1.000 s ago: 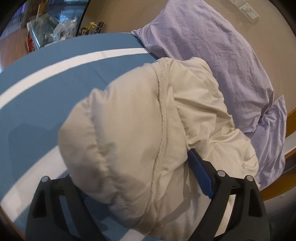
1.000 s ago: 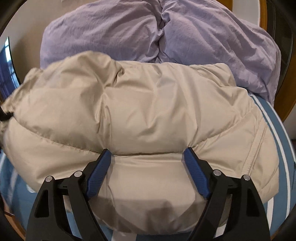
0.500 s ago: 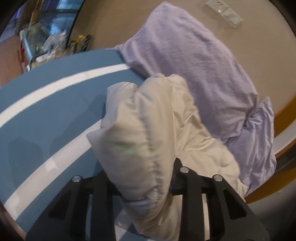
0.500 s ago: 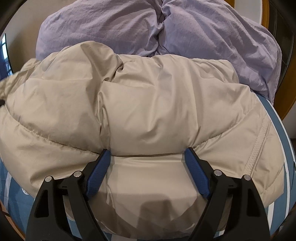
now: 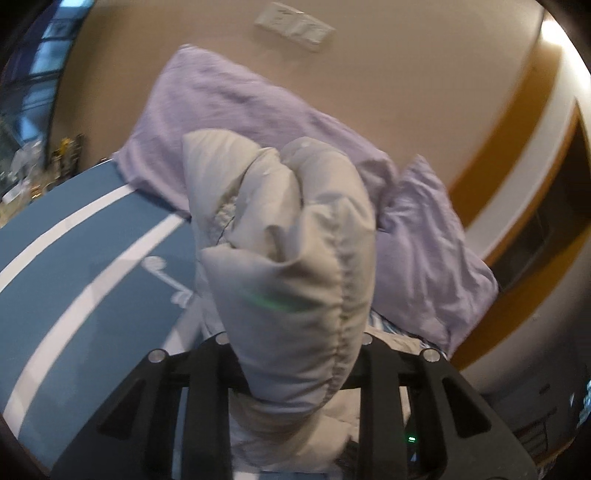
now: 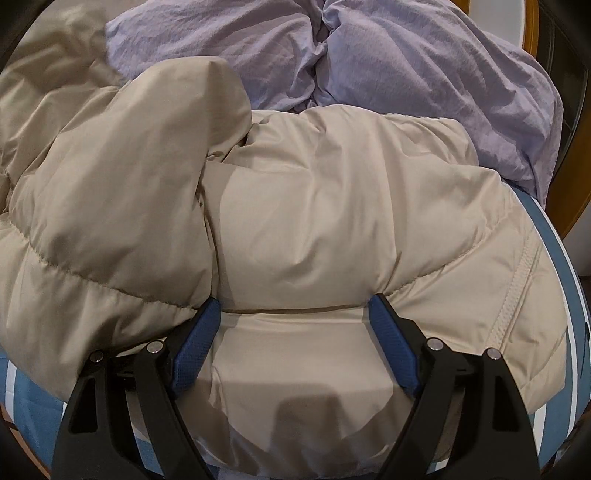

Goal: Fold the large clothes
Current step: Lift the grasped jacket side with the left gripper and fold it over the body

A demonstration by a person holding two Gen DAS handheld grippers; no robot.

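Note:
A puffy beige down jacket [image 5: 288,258] lies on a bed. In the left wrist view a thick fold of it stands up between the black fingers of my left gripper [image 5: 291,339], lifted off the bed; the jaws are closing and press on the fold, which hides the pads. In the right wrist view the jacket [image 6: 332,221] fills the frame, one part folded over at the left. My right gripper [image 6: 295,314] stands open wide, its blue pads [image 6: 194,347] resting on the jacket's near panel.
Two lilac pillows [image 5: 240,110] [image 6: 406,55] lie behind the jacket against a beige wall with a switch panel [image 5: 295,26]. The blue bed cover [image 5: 74,277] with white stripes stretches left. A wooden frame [image 5: 498,147] runs at the right.
My left gripper went from open around the jacket's edge to shut on a fold and lifted it up. In the right wrist view the jacket's left part rose and folded over; that gripper stayed still.

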